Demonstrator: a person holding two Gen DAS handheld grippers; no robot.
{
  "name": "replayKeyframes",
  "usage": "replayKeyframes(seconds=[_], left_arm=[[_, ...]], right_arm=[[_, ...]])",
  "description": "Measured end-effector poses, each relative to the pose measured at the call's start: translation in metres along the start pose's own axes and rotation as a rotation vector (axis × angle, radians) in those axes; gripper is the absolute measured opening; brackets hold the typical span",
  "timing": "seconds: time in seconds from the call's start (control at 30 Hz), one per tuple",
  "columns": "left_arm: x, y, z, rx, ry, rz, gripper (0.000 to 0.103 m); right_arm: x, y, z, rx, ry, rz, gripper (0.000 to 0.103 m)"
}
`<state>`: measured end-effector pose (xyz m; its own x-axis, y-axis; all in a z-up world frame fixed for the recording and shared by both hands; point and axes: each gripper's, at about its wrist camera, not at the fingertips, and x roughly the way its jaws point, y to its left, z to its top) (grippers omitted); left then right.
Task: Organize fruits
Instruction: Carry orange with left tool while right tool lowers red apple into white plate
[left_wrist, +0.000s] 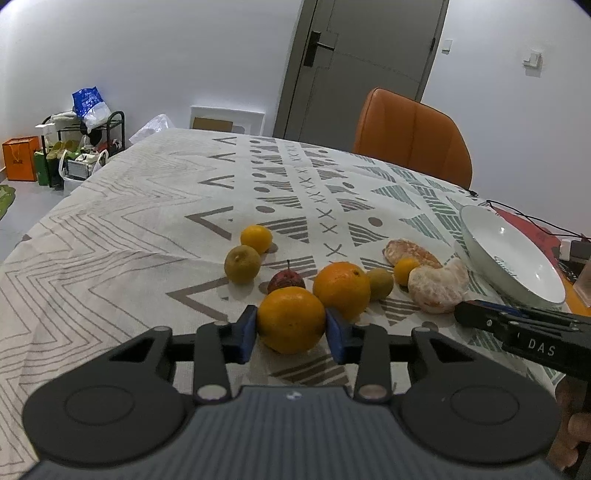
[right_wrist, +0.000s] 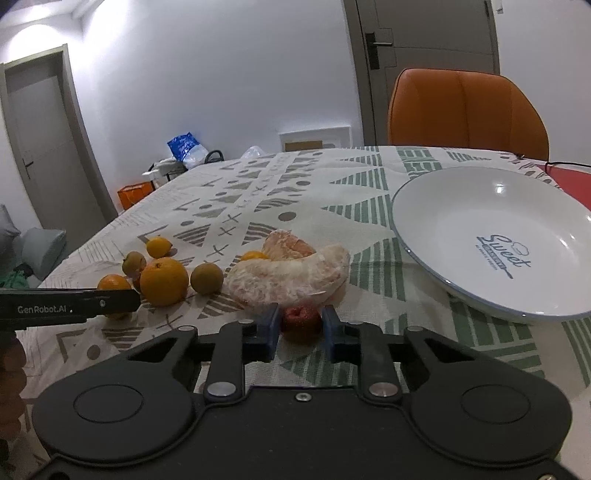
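Observation:
My left gripper (left_wrist: 290, 326) is shut on an orange (left_wrist: 291, 319) low over the patterned tablecloth. Behind it lie a second orange (left_wrist: 341, 289), a small red fruit (left_wrist: 285, 280), two greenish fruits (left_wrist: 242, 264) and small yellow citrus (left_wrist: 256, 238). My right gripper (right_wrist: 300, 326) is shut on a small red fruit (right_wrist: 301, 322), just in front of a peeled pomelo segment (right_wrist: 288, 277). A white plate (right_wrist: 495, 240) sits to its right; in the left wrist view the plate (left_wrist: 509, 254) is at the far right.
An orange chair (left_wrist: 412, 136) stands behind the table's far edge. Cables and a red mat (left_wrist: 532, 230) lie beyond the plate. A second pomelo piece (left_wrist: 410, 251) lies behind the fruit. A shoe rack and bags (left_wrist: 74, 147) stand on the floor at the left.

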<state>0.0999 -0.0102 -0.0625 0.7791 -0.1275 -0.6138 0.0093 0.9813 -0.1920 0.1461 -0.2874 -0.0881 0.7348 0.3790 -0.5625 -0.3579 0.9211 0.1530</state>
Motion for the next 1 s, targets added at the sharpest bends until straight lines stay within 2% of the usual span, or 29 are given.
replayKeyframes(seconds=[0.47, 1.0], left_arm=[[-0.013, -0.019, 0.009, 0.034, -0.045, -0.006, 0.038], [-0.009, -0.072, 0.021, 0.106, -0.076, -0.042, 0.038]], right_arm=[[-0.028, -0.005, 0.006, 0.016, -0.073, 0.024, 0.022], [-0.061, -0.036, 0.006, 0.060, -0.143, 0.021, 0.022]])
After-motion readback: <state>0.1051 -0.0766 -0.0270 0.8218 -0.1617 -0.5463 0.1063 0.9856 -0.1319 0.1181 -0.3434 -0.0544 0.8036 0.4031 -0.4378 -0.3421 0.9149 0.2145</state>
